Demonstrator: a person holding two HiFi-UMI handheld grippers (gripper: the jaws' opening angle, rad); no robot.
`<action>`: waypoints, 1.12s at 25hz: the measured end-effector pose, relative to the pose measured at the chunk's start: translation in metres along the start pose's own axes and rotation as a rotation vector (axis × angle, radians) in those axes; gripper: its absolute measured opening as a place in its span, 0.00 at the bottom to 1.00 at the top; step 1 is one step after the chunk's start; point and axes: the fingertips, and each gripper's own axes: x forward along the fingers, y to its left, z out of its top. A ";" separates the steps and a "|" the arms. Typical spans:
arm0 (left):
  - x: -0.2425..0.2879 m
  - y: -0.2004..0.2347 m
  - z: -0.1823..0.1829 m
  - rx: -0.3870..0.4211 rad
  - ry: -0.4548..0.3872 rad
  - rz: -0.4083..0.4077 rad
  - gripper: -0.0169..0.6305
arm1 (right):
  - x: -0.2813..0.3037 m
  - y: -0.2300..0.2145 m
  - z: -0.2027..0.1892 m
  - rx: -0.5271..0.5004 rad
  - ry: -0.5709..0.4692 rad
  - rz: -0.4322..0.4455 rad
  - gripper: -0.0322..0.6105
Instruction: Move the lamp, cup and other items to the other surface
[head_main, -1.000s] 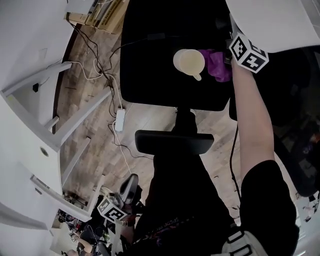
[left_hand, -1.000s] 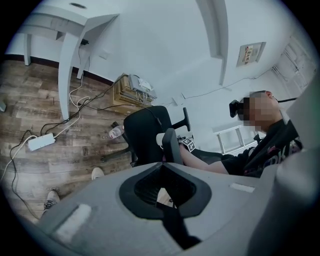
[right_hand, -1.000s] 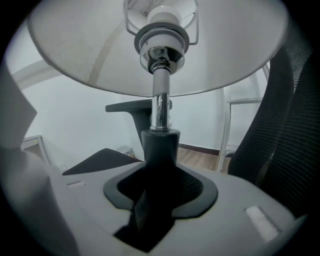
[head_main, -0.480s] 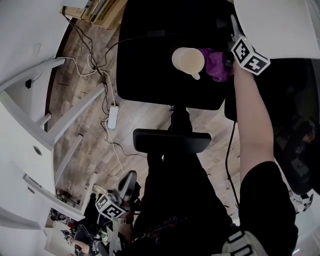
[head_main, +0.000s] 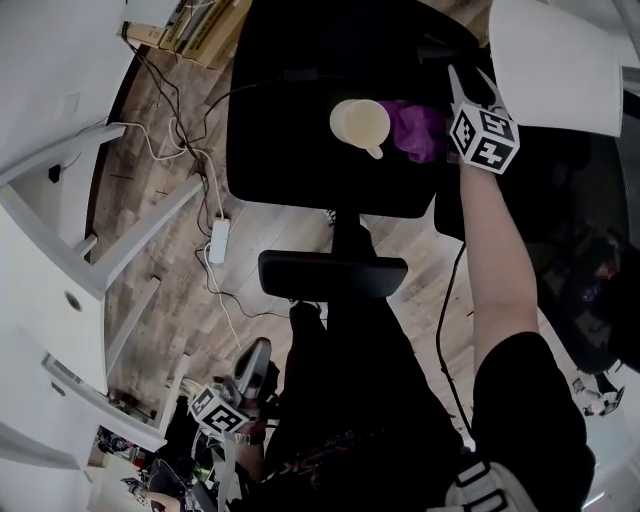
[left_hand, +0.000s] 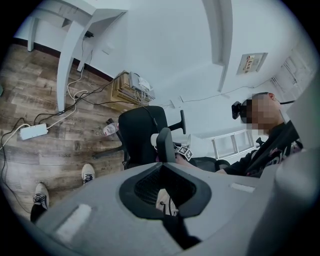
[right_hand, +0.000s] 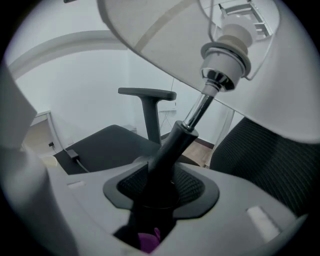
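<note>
I judged the job partly done at best. The cup (head_main: 360, 124) and a purple item (head_main: 415, 128) sat side by side on the black chair seat (head_main: 285, 140), and I could not tell whether that seat was where things came from or where they were going. The lamp (right_hand: 180, 132) was the piece in hand. My right gripper (right_hand: 159, 186) had just been closing and was clamped on the lamp's black stem. The stem ran up and away between the jaws, tilted to the right, with the chrome rod, socket and white shade above. In the head view that gripper was at the seat's right edge, just right of the purple item, and the shade reached out beyond the seat at the far right. My left gripper (left_hand: 164, 186) hung low at my left side, well apart from the seat, with its jaws drawn together on nothing.
</note>
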 end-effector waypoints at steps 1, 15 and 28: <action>0.000 -0.002 0.000 0.005 0.001 -0.006 0.02 | -0.004 -0.002 -0.004 0.004 0.010 -0.005 0.31; -0.007 -0.020 0.007 0.062 -0.088 -0.058 0.02 | -0.047 0.008 -0.031 0.037 0.100 0.031 0.26; -0.067 -0.020 0.000 0.097 -0.190 -0.157 0.02 | -0.123 0.035 -0.048 0.074 0.217 0.046 0.25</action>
